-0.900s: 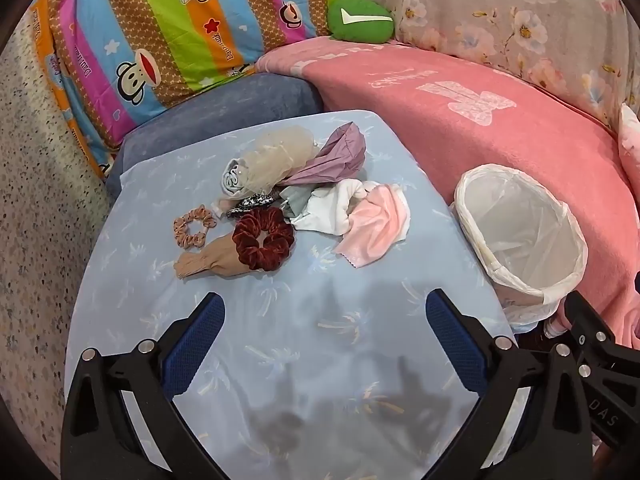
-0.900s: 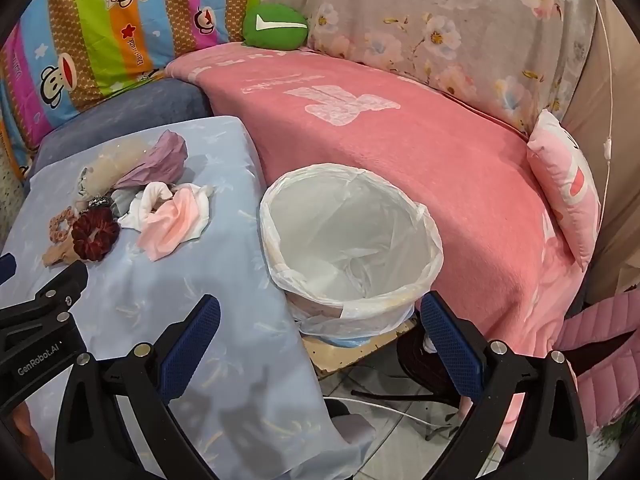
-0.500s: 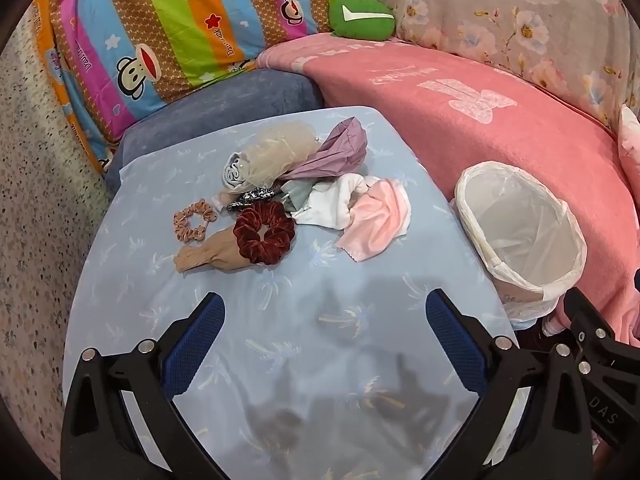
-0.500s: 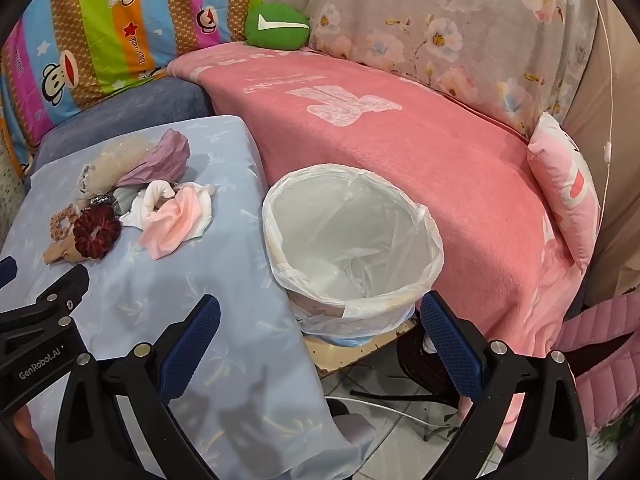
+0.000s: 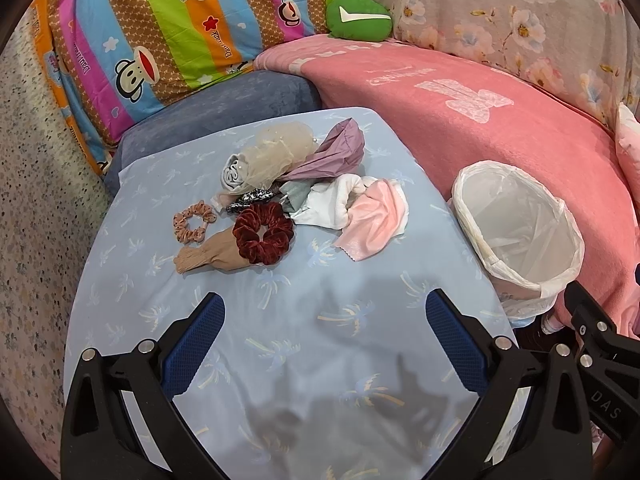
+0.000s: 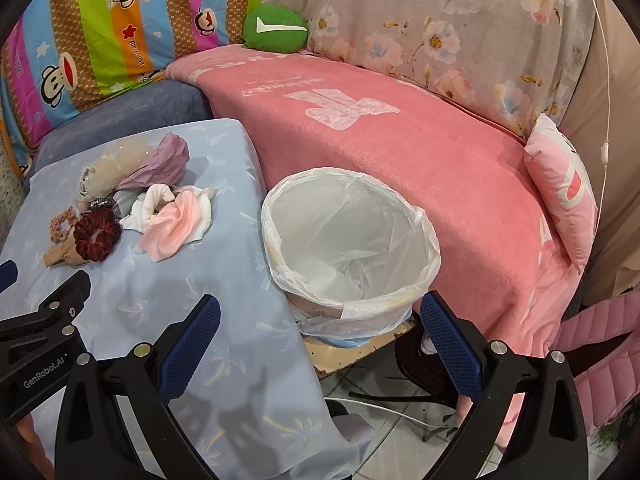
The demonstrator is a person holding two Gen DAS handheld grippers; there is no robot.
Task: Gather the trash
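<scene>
Table [image 5: 360, 360], blue palm-print cloth, fills the near field. Bin [image 6: 424, 240] with a white liner stands just beside the table's right edge, against the pink sofa [image 6: 420, 152], mouth up and slightly tilted toward the cameras. It looks empty apart from liner folds.

Trash pile sits at the far side of the table, well apart from both grippers. Largest to smallest: pink cloth [image 5: 374, 220], purple wrap [image 5: 332, 156], beige net [image 5: 276, 148], stocking [image 5: 208, 258], red scrunchie [image 5: 264, 234], small scrunchie [image 5: 192, 220].

Orientation: stocking's long axis runs roughly left-right across the left view, bunched end to the left, other end tucked under the red scrunchie. Purple wrap lies diagonally, wide end up-right toward the sofa. Pink cloth is crumpled, with no clear axis.

Left gripper [image 5: 324, 336]: jaws fully apart, nothing between them, hanging above bare cloth. Right gripper [image 6: 320, 332]: also wide apart and empty, aimed near the bin's near rim.

Risks, judged:
- Items overlap, so a pinch on one may drag its neighbours off the table.
- Pinching low could catch the tablecloth and pull everything.
- The bin looks light and a knock on the rim might tip it.
- Soft cloth may snag on the liner's edge rather than drop in.
</scene>
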